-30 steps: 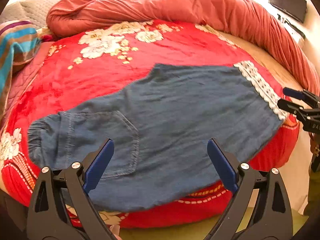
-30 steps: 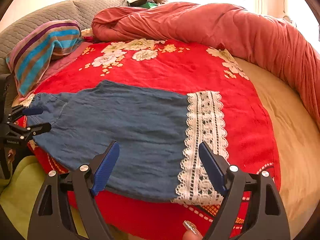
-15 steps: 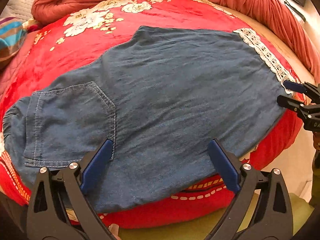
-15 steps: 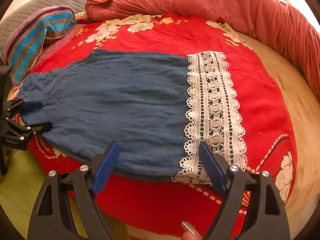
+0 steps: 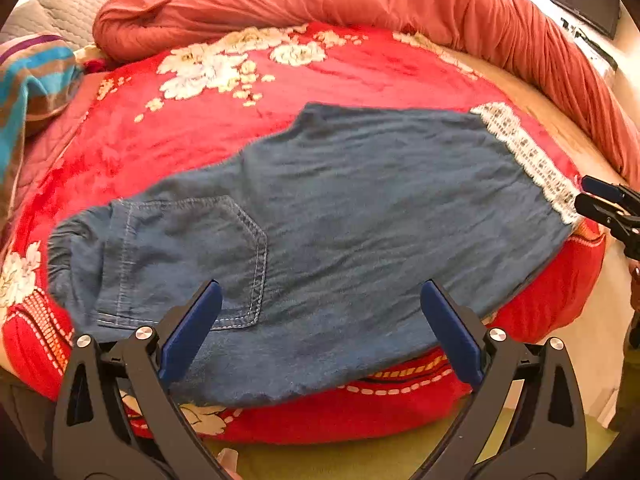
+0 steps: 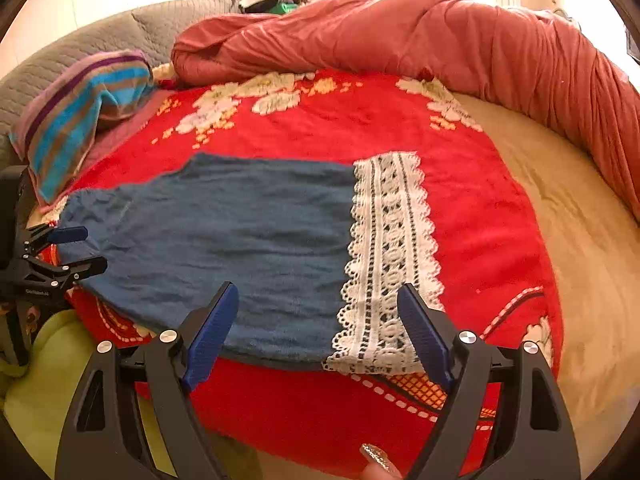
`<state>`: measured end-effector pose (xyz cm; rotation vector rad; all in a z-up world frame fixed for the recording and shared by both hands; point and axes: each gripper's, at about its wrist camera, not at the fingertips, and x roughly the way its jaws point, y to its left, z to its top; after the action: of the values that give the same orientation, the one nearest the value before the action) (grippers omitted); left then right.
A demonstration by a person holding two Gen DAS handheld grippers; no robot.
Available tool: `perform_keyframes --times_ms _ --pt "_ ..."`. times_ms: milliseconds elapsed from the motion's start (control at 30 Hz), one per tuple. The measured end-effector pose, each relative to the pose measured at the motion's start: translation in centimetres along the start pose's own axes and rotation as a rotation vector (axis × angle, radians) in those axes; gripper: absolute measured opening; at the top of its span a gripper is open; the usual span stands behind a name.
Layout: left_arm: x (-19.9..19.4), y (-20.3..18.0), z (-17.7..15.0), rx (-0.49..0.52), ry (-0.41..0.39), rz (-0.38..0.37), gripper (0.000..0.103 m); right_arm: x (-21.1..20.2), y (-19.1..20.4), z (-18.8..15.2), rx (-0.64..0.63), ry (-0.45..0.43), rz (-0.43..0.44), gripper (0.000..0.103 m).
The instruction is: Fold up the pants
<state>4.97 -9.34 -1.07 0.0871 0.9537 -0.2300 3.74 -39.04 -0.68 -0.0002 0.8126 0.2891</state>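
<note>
Blue denim pants (image 5: 340, 216) lie flat, folded lengthwise, on a red floral blanket (image 5: 224, 128). The waistband and back pocket (image 5: 192, 256) are at the left, and a white lace hem (image 6: 388, 256) is at the right. My left gripper (image 5: 320, 320) is open and empty over the near edge by the pocket. My right gripper (image 6: 318, 320) is open and empty over the near edge by the lace hem. Each gripper shows in the other's view, the right one (image 5: 608, 208) and the left one (image 6: 60, 252).
A rolled salmon-red duvet (image 6: 400, 40) runs along the back and right of the bed. A striped pillow (image 6: 80, 116) lies at the left. Bare beige mattress (image 6: 580, 220) shows at the right. A yellow-green cloth (image 6: 48, 380) lies below the bed's near edge.
Both grippers dipped close over the pants half a second ago and have now drawn back and up to about where they were a second ago. Both stayed open. The pants have not moved.
</note>
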Motion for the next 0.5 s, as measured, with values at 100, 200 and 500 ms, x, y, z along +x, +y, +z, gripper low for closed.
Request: perform_keyframes --times_ms 100,200,500 --pt "-1.1 -0.3 0.4 0.002 -0.027 0.002 0.093 -0.8 -0.4 0.2 0.005 -0.026 -0.001 0.081" --pt "-2.0 -1.0 0.9 0.015 -0.049 0.007 0.093 -1.6 -0.9 0.4 0.015 -0.050 -0.006 0.081" --pt "-3.5 -3.5 2.6 0.062 -0.089 0.005 0.093 -3.6 -2.9 0.3 0.058 -0.111 -0.024 0.081"
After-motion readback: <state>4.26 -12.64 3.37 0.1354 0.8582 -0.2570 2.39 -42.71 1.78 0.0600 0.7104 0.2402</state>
